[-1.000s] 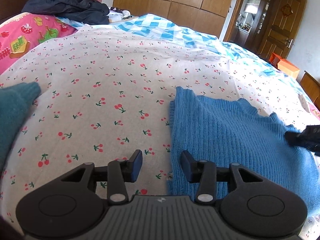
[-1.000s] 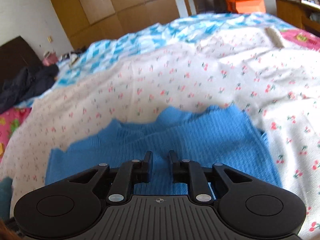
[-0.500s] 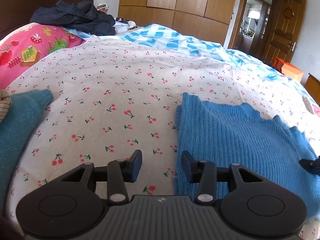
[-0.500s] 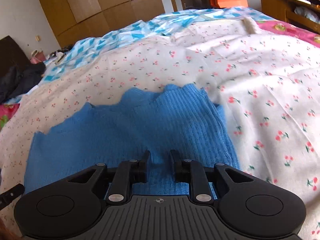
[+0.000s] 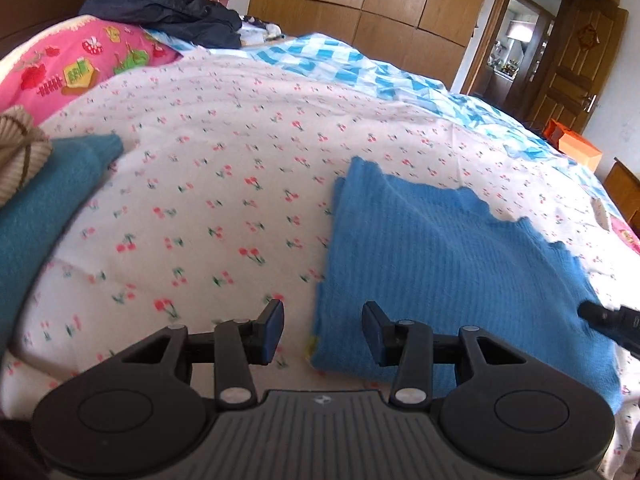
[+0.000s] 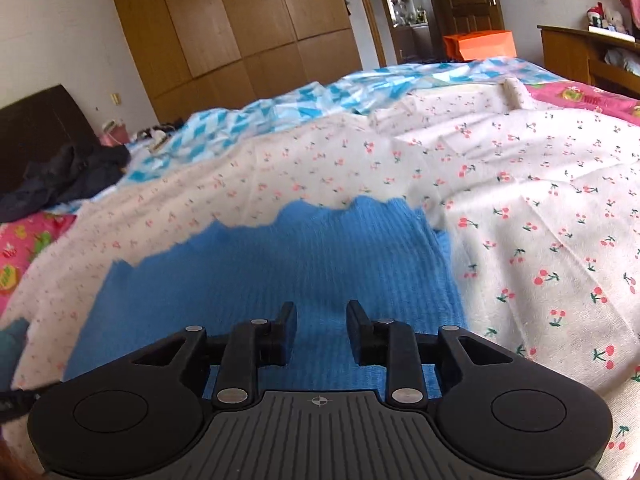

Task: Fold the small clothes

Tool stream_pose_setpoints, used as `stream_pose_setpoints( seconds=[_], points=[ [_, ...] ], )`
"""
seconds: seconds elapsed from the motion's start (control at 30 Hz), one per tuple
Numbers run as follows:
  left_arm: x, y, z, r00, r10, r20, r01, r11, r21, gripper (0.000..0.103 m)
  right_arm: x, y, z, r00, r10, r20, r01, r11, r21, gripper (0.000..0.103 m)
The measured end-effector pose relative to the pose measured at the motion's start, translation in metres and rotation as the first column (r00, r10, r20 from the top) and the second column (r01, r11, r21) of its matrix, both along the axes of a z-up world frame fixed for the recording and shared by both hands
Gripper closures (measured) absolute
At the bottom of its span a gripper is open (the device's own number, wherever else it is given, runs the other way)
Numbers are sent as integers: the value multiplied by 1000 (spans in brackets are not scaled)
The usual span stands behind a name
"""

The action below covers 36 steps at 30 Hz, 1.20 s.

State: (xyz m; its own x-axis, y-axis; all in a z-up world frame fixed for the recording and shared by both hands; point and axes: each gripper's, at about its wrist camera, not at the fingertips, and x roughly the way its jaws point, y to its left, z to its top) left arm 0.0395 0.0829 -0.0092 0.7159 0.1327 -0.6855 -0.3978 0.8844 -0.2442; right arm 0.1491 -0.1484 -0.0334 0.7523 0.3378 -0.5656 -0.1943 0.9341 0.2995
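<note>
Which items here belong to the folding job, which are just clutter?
Job:
- bright blue ribbed knit garment
- left gripper, open
- right gripper, jaws opening, nothing gripped

Lying about:
- teal fuzzy knit
- dark navy jacket heap
- orange box

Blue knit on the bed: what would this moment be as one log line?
blue knit: flat on cherry-print sheet | left gripper: open, empty | right gripper: opening, empty, above knit

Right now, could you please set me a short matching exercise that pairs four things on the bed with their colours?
Things:
1. knit sweater lying flat by both grippers
2. garment at the left edge
3. crumpled jacket by the headboard
4. cartoon-print quilt

Colours:
A. pink
B. bright blue
C. dark navy
D. teal

Pairs: 1-B, 2-D, 3-C, 4-A
</note>
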Motion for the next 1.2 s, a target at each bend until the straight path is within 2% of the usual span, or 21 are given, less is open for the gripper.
stream_pose_setpoints(
  seconds=[0.13,0.2,0.33,0.43,0.6,0.7,0.83,0.97,1.07,1.13,1.2],
  points=[
    [6,-7,-3,1000,-22,-7,22,998,-55,55,-1,33,15,994,111,-7,-111,994,-9,74],
    [8,-8,-5,1000,-18,-19,17,998,-59,55,1,53,22,985,174,-16,-175,984,-22,73],
    [3,6,-10,1000,17,-24,-20,989,-147,55,14,102,36,954,292,-68,-296,953,-64,69],
    [1,10,-12,1000,8,-22,-12,987,-162,55,31,142,38,926,355,-127,-366,927,-77,63],
    [5,9,-17,999,-20,-27,15,984,-180,54,59,205,30,897,390,-210,-425,892,-156,63],
    [6,12,-17,1000,-21,-22,16,978,-209,53,70,239,21,874,409,-263,-466,858,-216,56],
    [4,18,-19,1000,-10,-18,5,968,-252,53,78,273,6,858,393,-332,-499,794,-348,52],
    [5,20,-20,1000,-6,-18,1,963,-270,52,83,293,-5,845,381,-375,-523,736,-431,39],
    [5,19,-19,1000,-7,-20,2,963,-269,52,80,304,-15,842,392,-370,-536,677,-504,35],
    [5,19,-19,1000,-8,-21,2,964,-267,52,81,305,-17,841,391,-373,-538,673,-507,35],
    [4,19,-18,1000,-8,-21,2,964,-265,51,82,303,-15,840,395,-371,-540,668,-512,43]
  ],
)
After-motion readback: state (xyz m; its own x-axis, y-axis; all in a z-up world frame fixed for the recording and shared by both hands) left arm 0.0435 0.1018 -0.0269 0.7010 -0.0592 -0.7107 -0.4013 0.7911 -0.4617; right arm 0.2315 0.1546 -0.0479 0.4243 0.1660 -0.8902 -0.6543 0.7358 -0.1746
